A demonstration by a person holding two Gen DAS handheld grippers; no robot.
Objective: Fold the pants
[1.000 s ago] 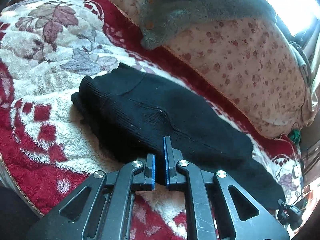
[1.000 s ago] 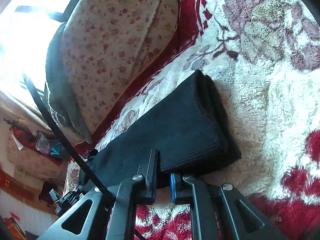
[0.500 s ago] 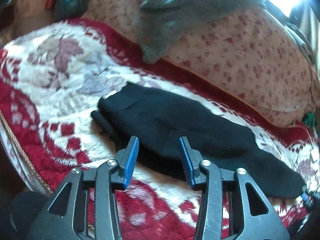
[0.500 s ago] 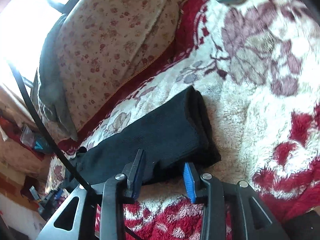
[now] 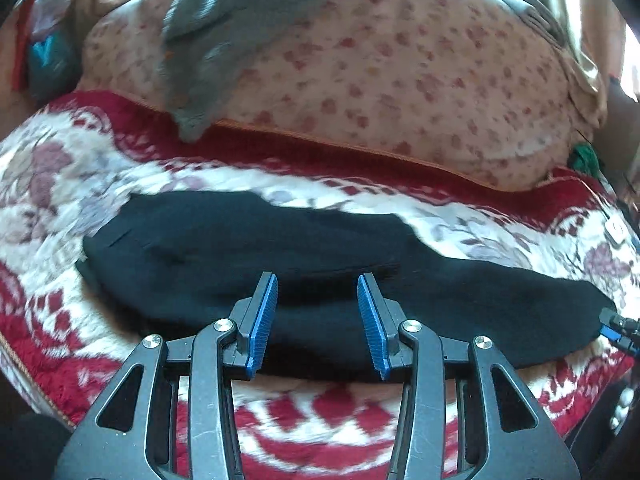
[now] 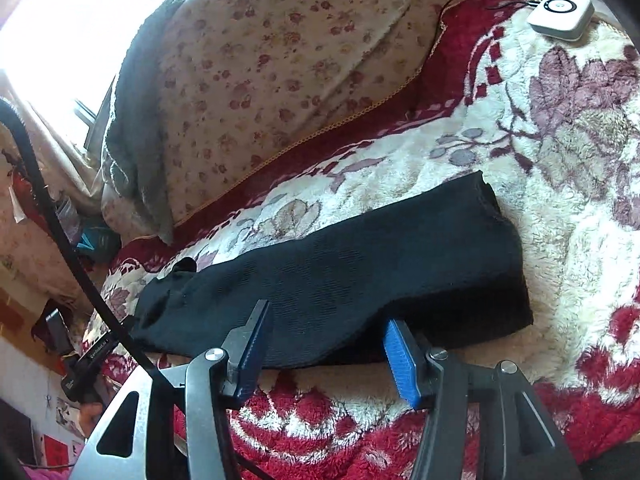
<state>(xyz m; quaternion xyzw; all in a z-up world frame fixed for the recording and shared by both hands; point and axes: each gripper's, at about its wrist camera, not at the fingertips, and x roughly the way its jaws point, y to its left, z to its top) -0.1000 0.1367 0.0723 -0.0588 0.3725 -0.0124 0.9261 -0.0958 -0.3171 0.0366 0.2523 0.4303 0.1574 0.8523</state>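
The black pants [image 5: 248,256] lie folded lengthwise into a long strip on the red and white floral blanket [image 5: 72,184]. My left gripper [image 5: 316,320] is open and empty, held over the strip's near edge around its middle. In the right wrist view the same pants [image 6: 360,264] run from a thick squared end at the right to a thinner end at the left. My right gripper [image 6: 332,344] is open and empty, just in front of the near edge, close to the thick end.
A floral cushion [image 5: 400,80] with a grey fleece garment [image 5: 208,52] draped on it stands behind the blanket. A small white square device [image 6: 560,12] lies on the blanket's far right corner. A black cable [image 6: 60,220] hangs at the left. The blanket's front edge is near.
Both grippers were shut on the near edge of the pants one second ago. They have let go, opened wide and drawn back a little. The pants lie flat on the blanket.
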